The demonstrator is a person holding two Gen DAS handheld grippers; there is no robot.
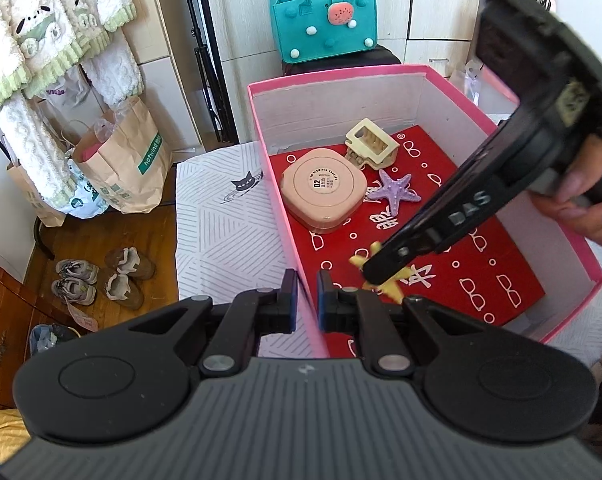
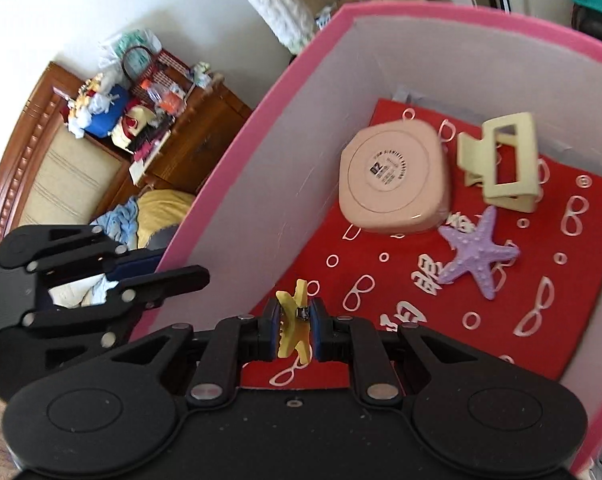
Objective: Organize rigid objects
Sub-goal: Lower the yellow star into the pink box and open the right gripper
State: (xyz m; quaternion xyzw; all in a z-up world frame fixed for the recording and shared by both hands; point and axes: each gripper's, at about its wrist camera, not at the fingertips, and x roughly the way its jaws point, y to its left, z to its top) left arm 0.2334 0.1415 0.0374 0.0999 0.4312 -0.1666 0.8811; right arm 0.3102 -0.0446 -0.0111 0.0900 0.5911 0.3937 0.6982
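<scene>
A pink box [image 1: 275, 184] with a red patterned floor holds a pink compact [image 1: 323, 188], a cream hair claw [image 1: 371, 143] and a purple starfish clip [image 1: 395, 192]. My left gripper [image 1: 305, 300] is shut on the box's near left wall. My right gripper [image 2: 293, 332] is shut on a small yellow hair clip [image 2: 291, 320] and holds it low inside the box near the front left. In the left wrist view the right gripper [image 1: 375, 272] reaches down from the right with the yellow clip [image 1: 393, 284]. The compact [image 2: 393, 178], claw [image 2: 501, 160] and starfish [image 2: 477, 252] also show in the right wrist view.
The box stands on a white striped cloth [image 1: 225, 232]. A teal felt bag [image 1: 325, 20] sits behind the box. Paper bags [image 1: 129, 160] and shoes [image 1: 101, 276] are on the wooden floor at the left. A cluttered wooden cabinet [image 2: 149, 128] shows beyond the box wall.
</scene>
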